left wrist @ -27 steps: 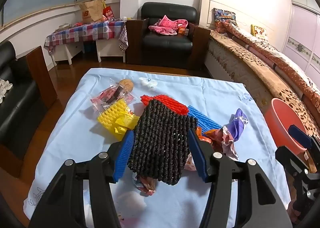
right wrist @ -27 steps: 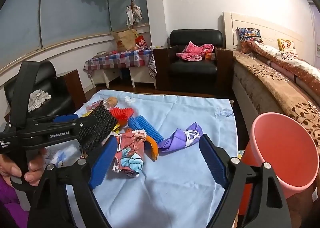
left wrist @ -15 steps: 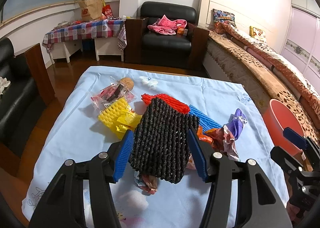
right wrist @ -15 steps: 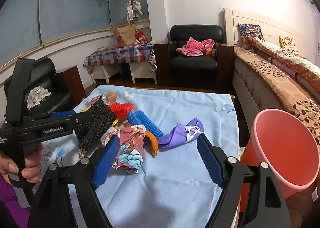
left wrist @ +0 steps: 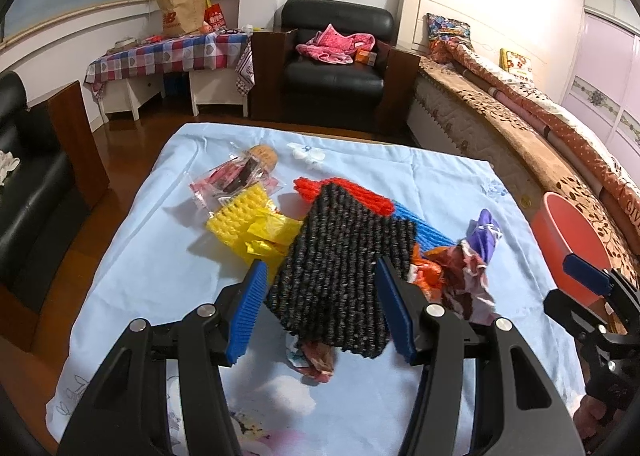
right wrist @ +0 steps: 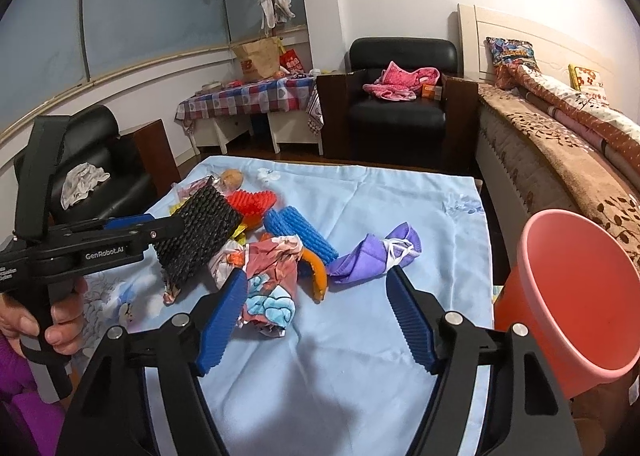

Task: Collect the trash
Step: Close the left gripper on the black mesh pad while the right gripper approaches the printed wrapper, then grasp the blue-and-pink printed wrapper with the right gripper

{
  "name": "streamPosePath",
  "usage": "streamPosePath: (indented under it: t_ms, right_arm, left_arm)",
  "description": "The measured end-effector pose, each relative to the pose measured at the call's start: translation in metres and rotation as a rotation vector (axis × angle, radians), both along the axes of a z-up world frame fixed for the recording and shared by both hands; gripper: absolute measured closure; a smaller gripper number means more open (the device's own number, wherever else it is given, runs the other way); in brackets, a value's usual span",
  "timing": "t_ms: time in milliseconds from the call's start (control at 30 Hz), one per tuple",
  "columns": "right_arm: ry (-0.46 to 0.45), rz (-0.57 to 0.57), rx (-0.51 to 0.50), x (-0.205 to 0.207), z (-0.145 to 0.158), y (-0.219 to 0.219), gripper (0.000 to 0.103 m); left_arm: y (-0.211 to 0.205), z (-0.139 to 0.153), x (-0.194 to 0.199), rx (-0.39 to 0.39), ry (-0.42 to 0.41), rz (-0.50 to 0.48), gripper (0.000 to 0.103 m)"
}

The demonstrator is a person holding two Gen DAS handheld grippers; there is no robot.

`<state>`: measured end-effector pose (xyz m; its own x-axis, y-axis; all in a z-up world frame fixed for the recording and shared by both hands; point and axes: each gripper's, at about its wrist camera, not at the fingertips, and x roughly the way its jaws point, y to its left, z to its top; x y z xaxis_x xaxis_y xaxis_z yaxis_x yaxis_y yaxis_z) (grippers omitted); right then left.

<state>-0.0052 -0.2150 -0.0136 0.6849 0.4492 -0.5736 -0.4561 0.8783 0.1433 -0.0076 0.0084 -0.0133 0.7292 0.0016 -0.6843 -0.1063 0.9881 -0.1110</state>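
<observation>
My left gripper (left wrist: pixel 320 268) is shut on a black foam net (left wrist: pixel 340 268), gripping it by both sides. In the right wrist view the net (right wrist: pixel 198 236) hangs clear of the table's blue cloth (right wrist: pixel 380 196). A small crumpled wrapper (left wrist: pixel 312 356) lies under it. My right gripper (right wrist: pixel 316 276) is open and holds nothing, low over the cloth just in front of a crumpled printed wrapper (right wrist: pixel 272 276). More trash lies in a pile: a yellow net (left wrist: pixel 240 216), a red net (left wrist: pixel 344 192), a blue net (left wrist: pixel 424 228) and a purple wrapper (right wrist: pixel 372 256).
A pink bucket (right wrist: pixel 576 296) stands off the table's right edge, close to my right gripper. A clear packet (left wrist: pixel 232 180) lies at the far left of the pile. A bed runs along the right, black armchairs stand left and behind.
Both views have shifted only slightly. The black net stays in my left gripper's grip and my right gripper stays open.
</observation>
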Motion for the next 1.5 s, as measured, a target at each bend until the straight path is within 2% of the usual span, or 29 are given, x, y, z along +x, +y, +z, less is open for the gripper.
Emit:
streamPosePath:
  t_ms: [267,600,667,833,967,1367,1500]
  right_arm:
    - [0.019,0.007,0.002,0.001,-0.002,0.0,0.032]
    - [0.035,0.006,-0.022,0.005,-0.006,0.001,0.032]
    - [0.04,0.012,-0.024,0.005,-0.006,0.002,0.032]
    - [0.049,0.029,-0.018,0.004,-0.007,0.006,0.032]
    - [0.055,0.048,-0.015,0.003,-0.007,0.009,0.032]
    - [0.117,0.137,-0.032,0.018,-0.016,0.042,0.032]
    - [0.157,0.146,-0.049,0.029,-0.025,0.051,0.049]
  left_arm:
    - [0.016,-0.004,0.007,-0.021,-0.009,0.003,0.047]
    - [0.009,-0.01,0.01,0.008,-0.017,-0.044,0.047]
    - [0.006,-0.01,0.009,0.017,-0.02,-0.054,0.058]
    - [0.005,-0.014,0.008,0.013,-0.004,-0.056,0.073]
    - [0.008,-0.015,0.007,-0.003,-0.002,-0.055,0.091]
    - [0.009,0.009,-0.009,-0.044,-0.088,-0.079,0.094]
    - [0.006,0.017,-0.013,-0.046,-0.109,-0.096,0.094]
